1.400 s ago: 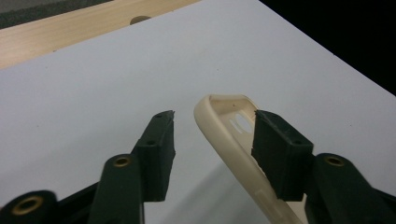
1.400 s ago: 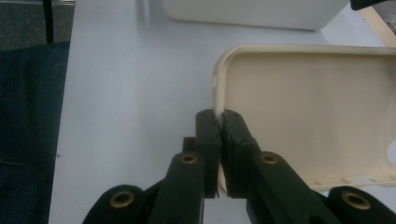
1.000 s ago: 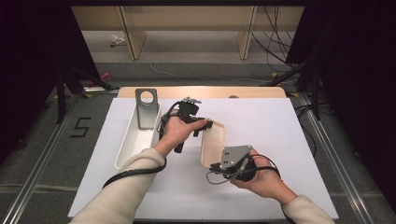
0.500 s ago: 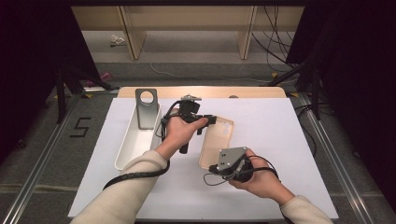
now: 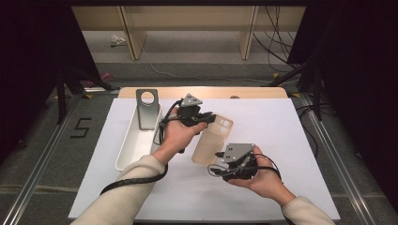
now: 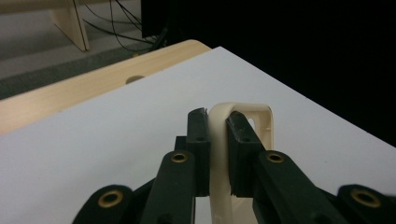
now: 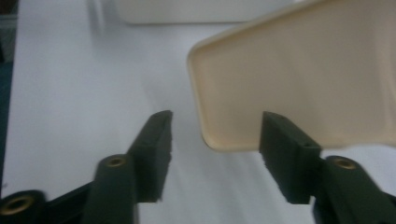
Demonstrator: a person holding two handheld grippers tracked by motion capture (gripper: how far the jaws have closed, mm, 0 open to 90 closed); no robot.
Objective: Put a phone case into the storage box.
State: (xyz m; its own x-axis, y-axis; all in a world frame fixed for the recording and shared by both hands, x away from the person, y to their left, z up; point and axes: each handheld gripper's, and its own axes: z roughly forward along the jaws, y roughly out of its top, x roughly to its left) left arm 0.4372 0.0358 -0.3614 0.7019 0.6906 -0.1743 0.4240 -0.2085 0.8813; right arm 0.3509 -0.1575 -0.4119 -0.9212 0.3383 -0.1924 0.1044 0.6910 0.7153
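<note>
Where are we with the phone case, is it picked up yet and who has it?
Done: the left gripper is shut on the rim of the beige phone case, which it holds over the white mat. In hand: the right gripper is open at the case's near corner, jaws either side, not closed. Left: the right gripper's grip. The white tray and the grey stand in it sit untouched.

A long white tray lies on the white table sheet with a grey metal bracket with a round hole standing at the tray's far end, beyond which run the table's wooden edge, pale wooden legs and dark cables.
</note>
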